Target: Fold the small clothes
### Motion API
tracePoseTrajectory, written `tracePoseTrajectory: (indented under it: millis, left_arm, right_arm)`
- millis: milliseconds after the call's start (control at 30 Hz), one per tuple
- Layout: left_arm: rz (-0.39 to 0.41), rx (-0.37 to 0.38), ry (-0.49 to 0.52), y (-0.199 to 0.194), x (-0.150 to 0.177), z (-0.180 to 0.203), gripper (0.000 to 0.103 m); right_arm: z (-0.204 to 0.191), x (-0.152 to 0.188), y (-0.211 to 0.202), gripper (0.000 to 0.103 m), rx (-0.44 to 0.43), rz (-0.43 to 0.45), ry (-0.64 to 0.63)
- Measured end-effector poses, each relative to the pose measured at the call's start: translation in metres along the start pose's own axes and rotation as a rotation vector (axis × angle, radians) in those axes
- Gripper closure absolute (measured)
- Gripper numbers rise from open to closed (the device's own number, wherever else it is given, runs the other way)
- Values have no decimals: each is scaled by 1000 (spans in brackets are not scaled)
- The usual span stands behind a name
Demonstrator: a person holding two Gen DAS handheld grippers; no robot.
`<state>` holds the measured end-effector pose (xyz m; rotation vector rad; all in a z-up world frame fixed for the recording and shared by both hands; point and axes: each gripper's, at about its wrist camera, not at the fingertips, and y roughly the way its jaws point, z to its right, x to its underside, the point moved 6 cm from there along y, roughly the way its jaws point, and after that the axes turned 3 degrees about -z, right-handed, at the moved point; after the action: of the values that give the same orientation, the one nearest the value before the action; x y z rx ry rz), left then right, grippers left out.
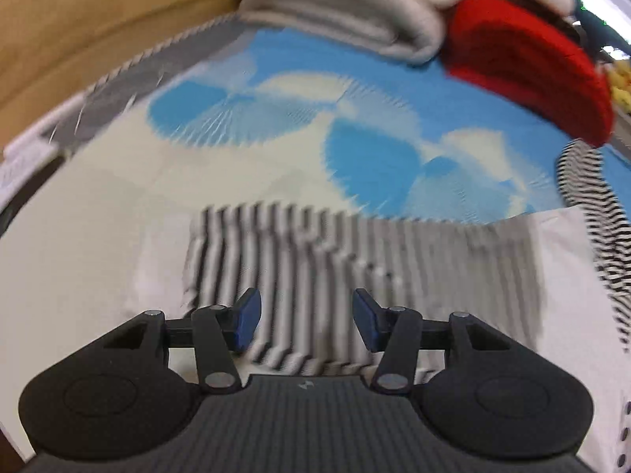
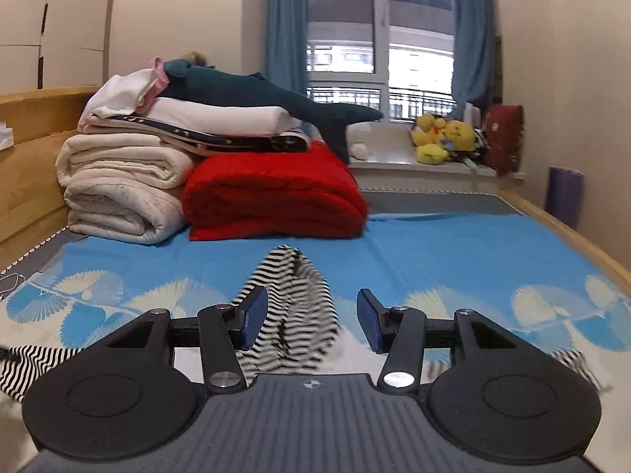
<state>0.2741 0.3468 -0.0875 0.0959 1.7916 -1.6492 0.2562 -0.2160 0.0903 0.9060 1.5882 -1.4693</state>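
We see the left claw (image 1: 307,321) pointing down at the bed (image 1: 394,86), its blue pads standing apart with nothing pinched between them. Under it the striped garment (image 1: 355,260) lies spread on the blue and cream sheet, blurred in this view, and a narrower striped part trails off along the right edge. From the right wrist we see the right claw (image 2: 311,321) aimed nearly level across the bed; its pads are also apart and grip nothing, though a raised fold of the striped garment (image 2: 294,307) stands up in the gap, close to the left pad. More of the garment lies flat at the lower left. Behind it, a red blanket (image 2: 276,193) sits beside a stack of white quilts (image 2: 118,189).
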Motion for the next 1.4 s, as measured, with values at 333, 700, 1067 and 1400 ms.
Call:
tracePoseTrajectory:
  millis: [333,700,1067,1400]
  left_arm:
    - [-142,-93,-234,42,14,-57,99]
    - [324,42,7,-95,-24,89,101]
    - [168,611,145,-147,45,271,90]
    - [60,230,54,-86,18,219,86]
  right_arm:
    - [-36,19,68,51,-120,-202,-10]
    - [-22,21,65,68,-86,-210,59]
    - [10,49,61,74,-10,-269,134]
    - [30,84,109,75,-16,-384,299]
